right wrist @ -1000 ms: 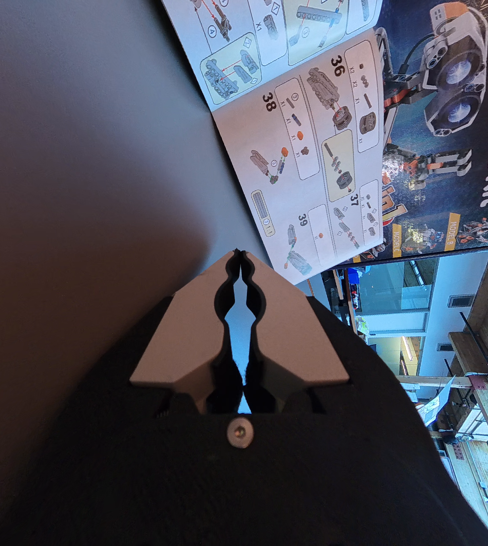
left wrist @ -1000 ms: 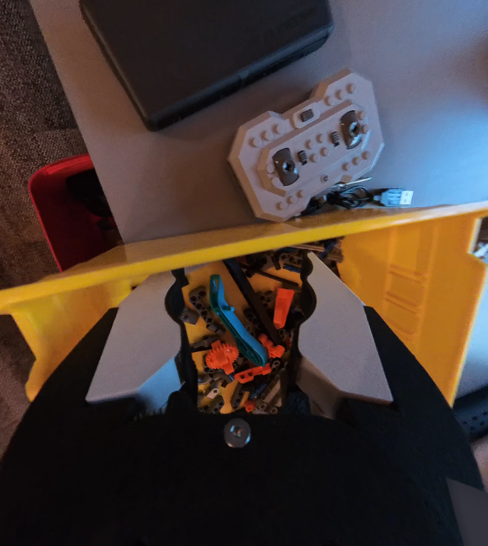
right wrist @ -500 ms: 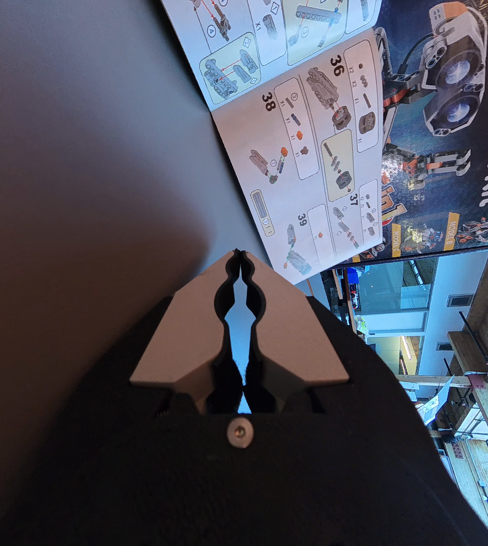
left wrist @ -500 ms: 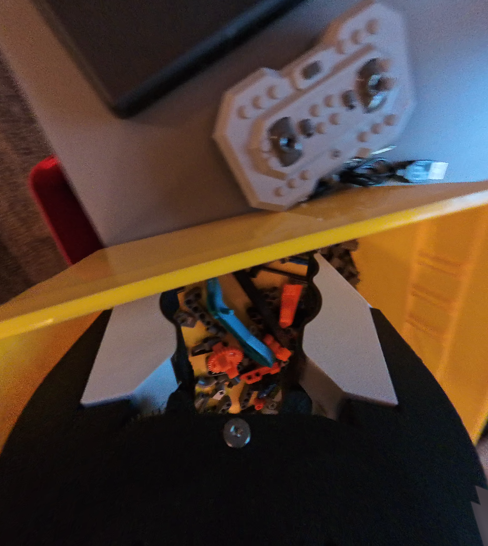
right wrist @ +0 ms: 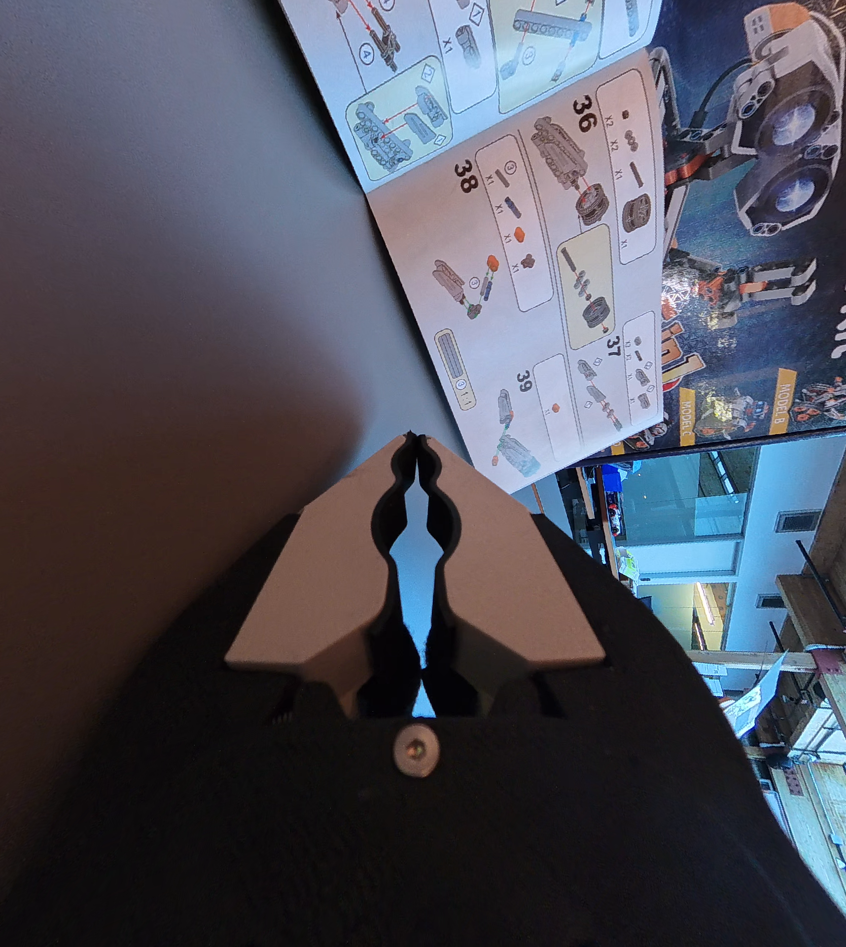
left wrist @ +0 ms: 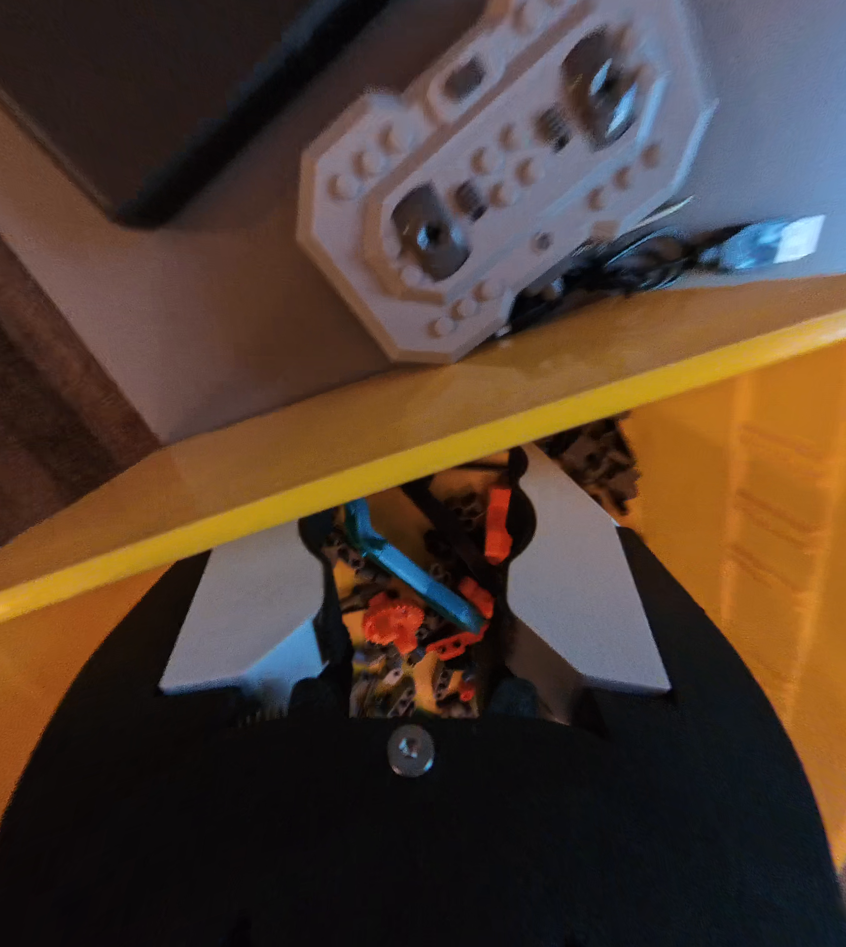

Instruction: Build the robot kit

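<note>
My left gripper (left wrist: 416, 499) is open and reaches down into a yellow plastic bin (left wrist: 410, 410); the bin's far rim hides the left fingertip. Between the fingers lies a heap of small building pieces: a teal bent beam (left wrist: 410, 569), an orange gear (left wrist: 393, 622), an orange bar (left wrist: 498, 522) and several dark grey pieces. I hold none of them. My right gripper (right wrist: 415, 438) is shut and empty. It hovers over the bare grey table (right wrist: 129, 256) beside an open instruction booklet (right wrist: 513, 230).
Past the bin lie a grey studded controller (left wrist: 503, 189), a black cable with a white plug (left wrist: 769, 241) and a black case (left wrist: 154, 77). Brown carpet shows at the left. The booklet lies on a dark printed kit box (right wrist: 769, 205) at the table's edge.
My left gripper has pushed forward and deeper into the yellow bin, still open; the view is blurred and the red container at the left has left the frame. The right gripper has not moved.
</note>
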